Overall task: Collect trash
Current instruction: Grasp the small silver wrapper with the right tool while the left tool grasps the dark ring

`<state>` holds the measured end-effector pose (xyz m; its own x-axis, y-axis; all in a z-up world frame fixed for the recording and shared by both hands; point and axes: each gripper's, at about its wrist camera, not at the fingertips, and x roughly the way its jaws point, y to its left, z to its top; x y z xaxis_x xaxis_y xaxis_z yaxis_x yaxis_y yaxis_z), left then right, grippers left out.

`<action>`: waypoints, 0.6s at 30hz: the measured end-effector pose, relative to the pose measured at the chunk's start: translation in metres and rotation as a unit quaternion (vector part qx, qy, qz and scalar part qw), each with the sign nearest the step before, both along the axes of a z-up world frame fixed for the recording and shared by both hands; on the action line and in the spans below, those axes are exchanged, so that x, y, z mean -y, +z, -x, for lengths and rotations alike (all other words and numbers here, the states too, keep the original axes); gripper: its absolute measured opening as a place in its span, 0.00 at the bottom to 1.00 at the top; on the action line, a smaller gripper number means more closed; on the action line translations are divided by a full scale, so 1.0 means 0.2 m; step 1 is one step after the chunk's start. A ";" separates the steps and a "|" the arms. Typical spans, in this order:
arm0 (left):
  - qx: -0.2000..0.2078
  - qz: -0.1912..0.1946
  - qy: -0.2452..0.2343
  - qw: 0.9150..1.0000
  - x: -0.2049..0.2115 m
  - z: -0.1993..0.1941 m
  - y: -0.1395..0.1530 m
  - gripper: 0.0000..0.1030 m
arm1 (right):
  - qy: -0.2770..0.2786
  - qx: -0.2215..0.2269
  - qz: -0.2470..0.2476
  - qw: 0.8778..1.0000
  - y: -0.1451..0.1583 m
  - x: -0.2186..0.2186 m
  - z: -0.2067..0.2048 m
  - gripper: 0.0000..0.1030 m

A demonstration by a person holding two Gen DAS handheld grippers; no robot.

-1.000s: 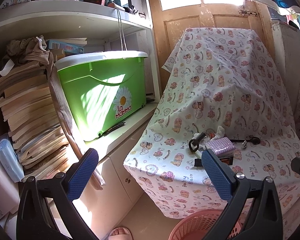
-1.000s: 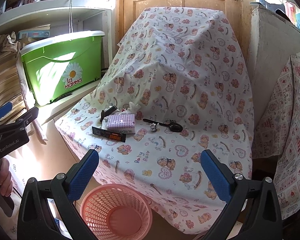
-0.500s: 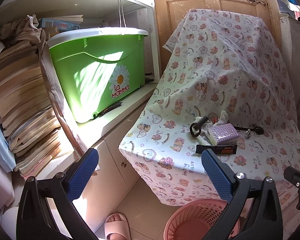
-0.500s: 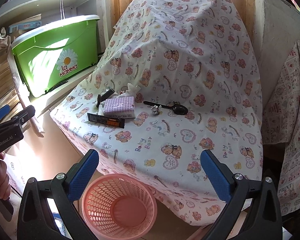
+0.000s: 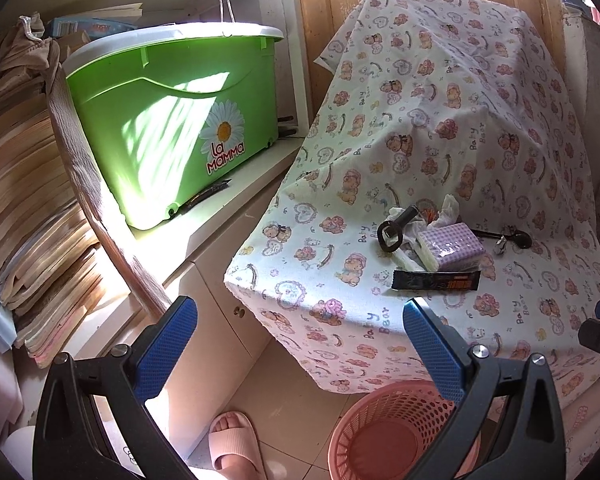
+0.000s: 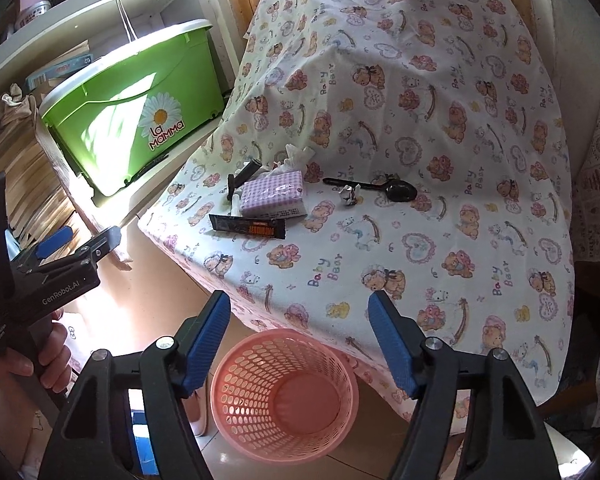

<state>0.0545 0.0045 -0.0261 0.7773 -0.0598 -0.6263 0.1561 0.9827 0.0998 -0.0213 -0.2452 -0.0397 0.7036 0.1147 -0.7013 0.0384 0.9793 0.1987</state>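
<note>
**A:** Over the pink basket [image 6: 284, 394], right gripper [image 6: 300, 340] has nothing between its pads and the jaws are closing. Left gripper [image 5: 300, 348] is spread wide, also empty. Trash sits on the bear-print cloth [image 6: 440, 240], at 11 o'clock from the right gripper.

**B:** Count?

**A:** One black wrapper [image 6: 247, 227], one crumpled white tissue [image 6: 296, 158], one small paper scrap [image 6: 350, 194]. Also one purple tissue pack [image 6: 274, 198], one black spoon [image 6: 396, 191].

**B:** Go wrapper first, I'd say: nearest the edge, flat. Re-open, pinch one end, drop at 6 o'clock.

The bear-print cloth [image 6: 420, 208] carries a black wrapper [image 6: 247, 227], tissue pack [image 6: 274, 199], spoon [image 6: 374, 189] and opener [image 6: 242, 174].
</note>
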 end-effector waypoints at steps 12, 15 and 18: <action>-0.158 0.056 -0.064 0.984 0.14 -0.54 0.10 0.50 | -0.064 -0.032 -0.016 0.997 0.12 0.25 -0.31 0.30; -0.242 0.072 -0.082 0.964 0.22 -0.68 0.00 0.00 | -0.057 -0.066 -0.031 0.996 0.06 0.32 -0.45 0.30; -0.286 0.111 -0.078 0.949 0.28 -0.77 -0.05 0.03 | -0.075 -0.070 -0.062 0.993 -0.01 0.40 -0.50 0.30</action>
